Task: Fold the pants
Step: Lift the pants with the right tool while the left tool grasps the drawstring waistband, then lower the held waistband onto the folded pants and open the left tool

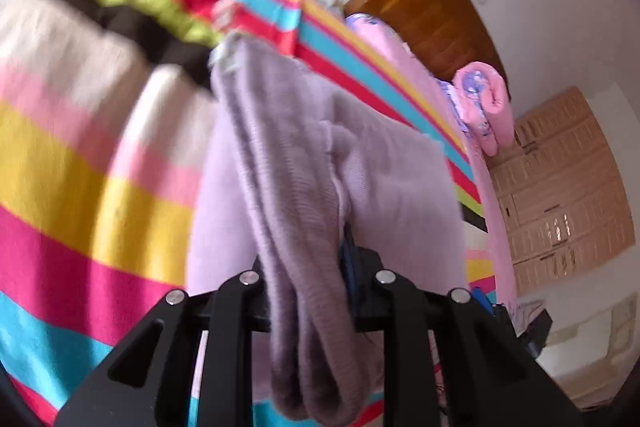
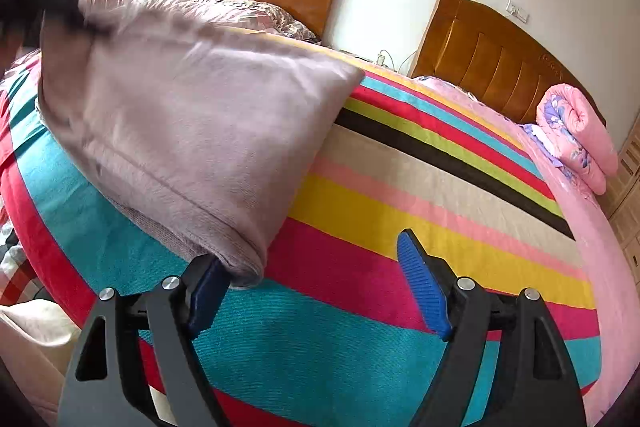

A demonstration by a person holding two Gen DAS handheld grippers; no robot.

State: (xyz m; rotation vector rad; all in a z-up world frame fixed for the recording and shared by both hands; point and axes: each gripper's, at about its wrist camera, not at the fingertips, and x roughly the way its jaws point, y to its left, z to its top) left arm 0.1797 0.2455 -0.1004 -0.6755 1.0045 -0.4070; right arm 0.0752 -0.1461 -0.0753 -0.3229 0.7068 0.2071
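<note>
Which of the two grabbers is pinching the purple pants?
The left gripper is: pants fabric is squeezed between its fingers. The right gripper stands wide open, nothing between its blue pads.

Two wrist fisheyes, both angled down over the same bed

The left wrist view looks along its jaws from very close, so the mauve pants (image 1: 304, 163) fill its middle, the striped bedspread (image 1: 80, 155) behind them. The right wrist view sits a little further back, facing across the striped bedspread (image 2: 400, 195) toward the wooden headboard (image 2: 492, 67) and white wall. Both views share the pants (image 2: 192, 131), the headboard (image 1: 432, 7) and the rolled pink quilt (image 1: 486, 107) (image 2: 576, 135).
</note>
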